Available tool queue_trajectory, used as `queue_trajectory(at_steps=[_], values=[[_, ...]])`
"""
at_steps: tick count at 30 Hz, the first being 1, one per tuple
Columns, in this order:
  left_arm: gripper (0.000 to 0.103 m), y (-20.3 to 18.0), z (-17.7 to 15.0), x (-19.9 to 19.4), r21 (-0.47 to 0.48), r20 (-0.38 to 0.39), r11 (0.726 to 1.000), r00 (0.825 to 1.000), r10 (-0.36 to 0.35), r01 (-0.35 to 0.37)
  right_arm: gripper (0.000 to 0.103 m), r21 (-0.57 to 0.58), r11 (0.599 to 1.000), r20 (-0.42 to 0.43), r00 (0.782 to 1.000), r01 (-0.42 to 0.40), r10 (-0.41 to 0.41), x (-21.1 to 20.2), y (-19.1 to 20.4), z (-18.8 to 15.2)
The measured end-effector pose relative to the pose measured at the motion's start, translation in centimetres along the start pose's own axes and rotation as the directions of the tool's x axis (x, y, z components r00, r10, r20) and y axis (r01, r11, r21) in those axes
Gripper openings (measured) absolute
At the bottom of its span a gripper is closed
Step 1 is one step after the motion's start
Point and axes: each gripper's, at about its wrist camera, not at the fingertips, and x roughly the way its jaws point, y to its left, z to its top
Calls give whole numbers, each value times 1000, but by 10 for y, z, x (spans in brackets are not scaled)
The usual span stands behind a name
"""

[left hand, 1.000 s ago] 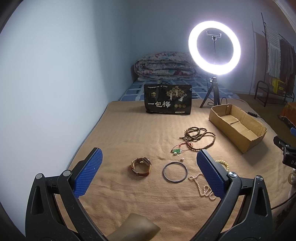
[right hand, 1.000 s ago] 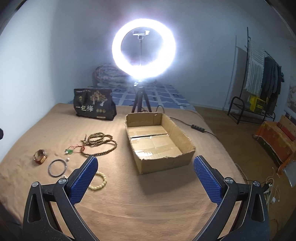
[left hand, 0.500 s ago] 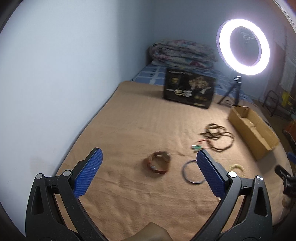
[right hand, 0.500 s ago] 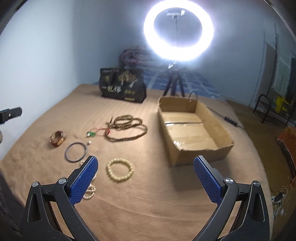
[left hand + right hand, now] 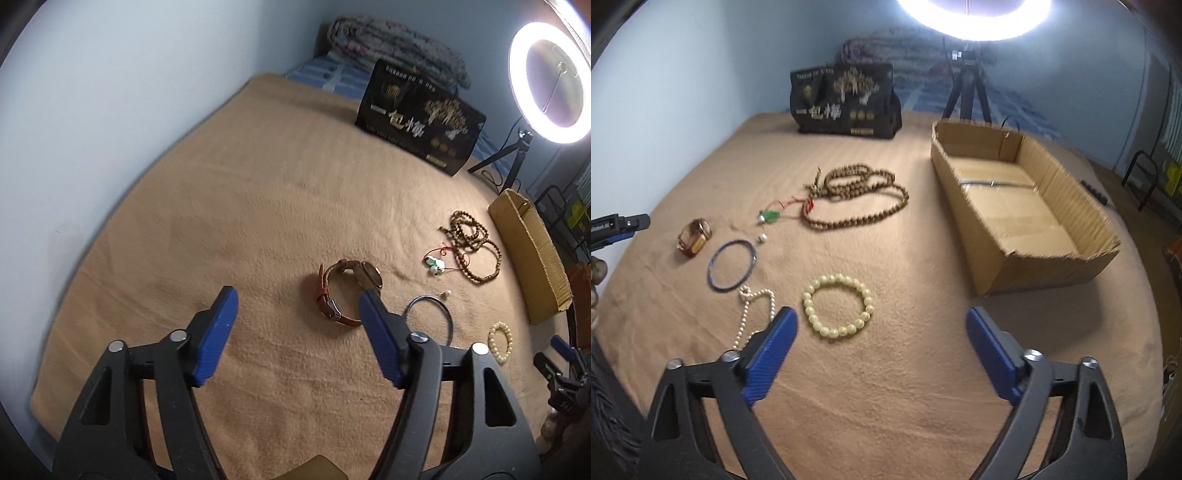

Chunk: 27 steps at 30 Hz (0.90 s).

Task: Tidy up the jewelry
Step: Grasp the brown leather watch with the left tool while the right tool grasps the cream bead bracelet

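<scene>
Left gripper (image 5: pixel 297 299): jaws spread wide, holding nothing, hovering just short of the watch (image 5: pixel 345 292).
Right gripper (image 5: pixel 881 317): jaws spread wide, holding nothing, above the blanket (image 5: pixel 886 387) near the pale bead bracelet (image 5: pixel 837 305).
Watch: brown strap, lying on its side on the blanket, left of the thin dark bangle (image 5: pixel 731 265).
Cardboard box (image 5: pixel 1019 206): nothing inside it; the long wooden bead string (image 5: pixel 855 197) lies to its left.
Only the right view shows: the inside of the box, and the pearl strand (image 5: pixel 753 314) beside the bangle, partly behind the left finger.
Only the left view shows: the watch face and buckle clearly.
Both views show: green pendant on red cord (image 5: pixel 771 216), black printed bag (image 5: pixel 846 99), ring light (image 5: pixel 550 81).
</scene>
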Motion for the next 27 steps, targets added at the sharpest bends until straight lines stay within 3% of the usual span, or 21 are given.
queue_trajectory(at_steps=[6,8,10,19,23,27], values=[[59,-2,1,30,-21,-81,1000,997,-20,18,70,21,999,-76,996,-36,38,25,-1,-1],[57,-4,0,36,-14,-90,1000,996,-15,13,57,24,999,-101,994,-38,40,34,-1,0],[56,-6,0,42,-7,-101,1000,995,-15,14,50,21,999,-118,992,-34,36,42,-2,1],[43,-8,0,66,-27,-153,999,988,-30,26,43,-21,1000,-148,989,-1,-2,66,4,8],[37,-10,1,72,-26,-157,999,987,-29,25,24,-42,999,-144,990,-10,3,68,8,10],[22,-15,2,75,-11,-156,1000,987,-22,21,11,-58,998,-142,989,-37,28,69,11,10]])
